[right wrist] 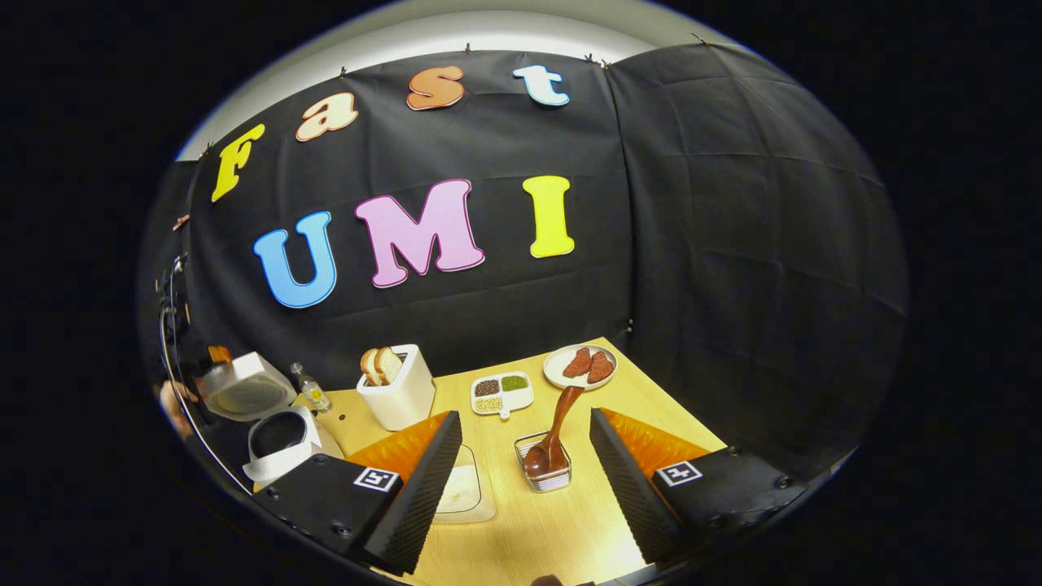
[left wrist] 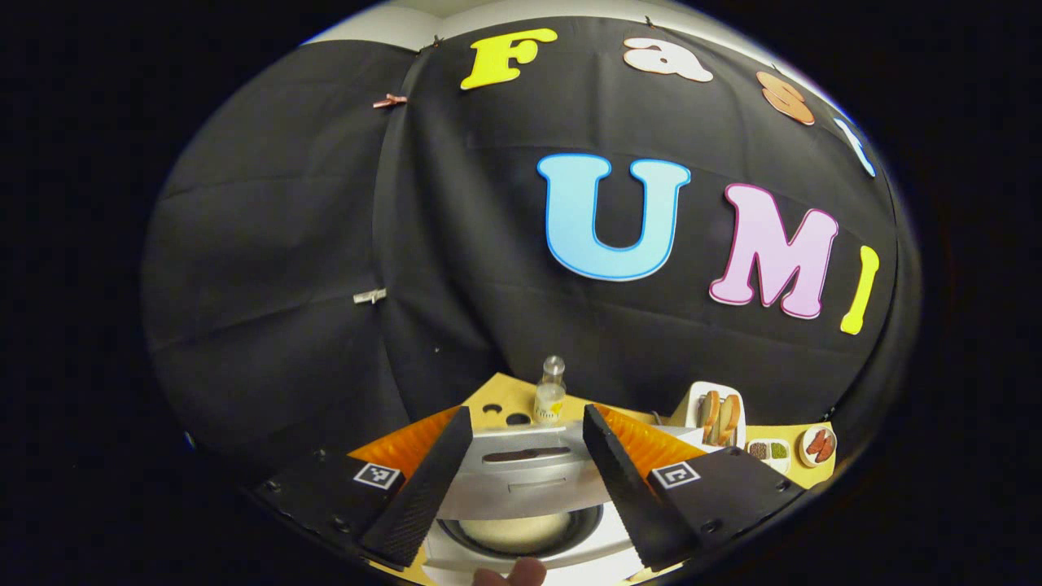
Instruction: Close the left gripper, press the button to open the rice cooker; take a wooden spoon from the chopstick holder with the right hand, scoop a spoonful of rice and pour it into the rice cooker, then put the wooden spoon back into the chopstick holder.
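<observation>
In the left gripper view my left gripper [left wrist: 527, 415] is open just above the white rice cooker [left wrist: 529, 549]. The cooker's lid [left wrist: 521, 472] stands raised and the dark inner pot [left wrist: 521, 533] shows between the fingers. In the right gripper view my right gripper [right wrist: 525, 417] is open and holds nothing, hovering over the wooden table [right wrist: 562, 529]. The wooden spoon [right wrist: 555, 435] stands bowl-down in the clear chopstick holder [right wrist: 544, 474] just ahead, between the fingers. A clear container of rice [right wrist: 466, 490] lies beside the left finger. The open rice cooker [right wrist: 273, 435] sits at far left.
A white toaster [right wrist: 399, 391] with bread slices, a divided dish of grains [right wrist: 502, 393] and a plate of reddish food [right wrist: 580, 366] stand at the back of the table. A small bottle [right wrist: 311, 391] stands by the cooker. A fingertip [left wrist: 513, 574] shows at the bottom edge.
</observation>
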Tool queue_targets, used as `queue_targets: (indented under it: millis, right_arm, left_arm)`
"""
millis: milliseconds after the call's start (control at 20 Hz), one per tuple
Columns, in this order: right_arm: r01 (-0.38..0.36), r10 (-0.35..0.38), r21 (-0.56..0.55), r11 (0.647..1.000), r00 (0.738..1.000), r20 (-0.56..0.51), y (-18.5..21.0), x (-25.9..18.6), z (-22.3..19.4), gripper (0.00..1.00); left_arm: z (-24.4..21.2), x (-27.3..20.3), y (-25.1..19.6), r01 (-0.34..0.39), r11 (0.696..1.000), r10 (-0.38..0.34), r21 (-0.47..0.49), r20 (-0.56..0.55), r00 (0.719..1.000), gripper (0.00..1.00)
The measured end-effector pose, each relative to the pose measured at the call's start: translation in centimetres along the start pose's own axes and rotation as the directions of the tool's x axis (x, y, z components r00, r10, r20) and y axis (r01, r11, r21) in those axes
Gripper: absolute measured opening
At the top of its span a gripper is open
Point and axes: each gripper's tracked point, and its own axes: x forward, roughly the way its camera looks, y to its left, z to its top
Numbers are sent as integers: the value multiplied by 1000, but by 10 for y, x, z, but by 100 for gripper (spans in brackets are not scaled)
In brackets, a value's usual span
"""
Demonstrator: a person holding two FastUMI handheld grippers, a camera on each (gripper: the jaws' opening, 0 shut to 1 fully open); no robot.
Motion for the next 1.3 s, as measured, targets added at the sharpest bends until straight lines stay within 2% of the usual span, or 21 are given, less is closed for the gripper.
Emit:
queue_targets:
  millis: [200, 600, 1100, 1300]
  right_arm:
    - [-21, 21, -18, 1000, 1000, -2, -5, 7, 5, 98]
    - [-78, 77, -11, 997, 995, -63, -5, 20, -9, 99]
    - [-112, 112, 2, 994, 992, -58, 0, 28, 0, 99]
    - [-116, 116, 16, 993, 992, -56, 1, 28, 2, 99]
  left_arm:
    - [-53, -10, -5, -10, 1000, 10, -9, -55, 998, 96]
    - [-118, -13, -7, -37, 999, 41, 27, -137, 990, 99]
    - [-162, -20, -10, -34, 997, 48, 71, -209, 977, 99]
    - [-167, -22, -7, -63, 996, 76, 64, -226, 971, 100]
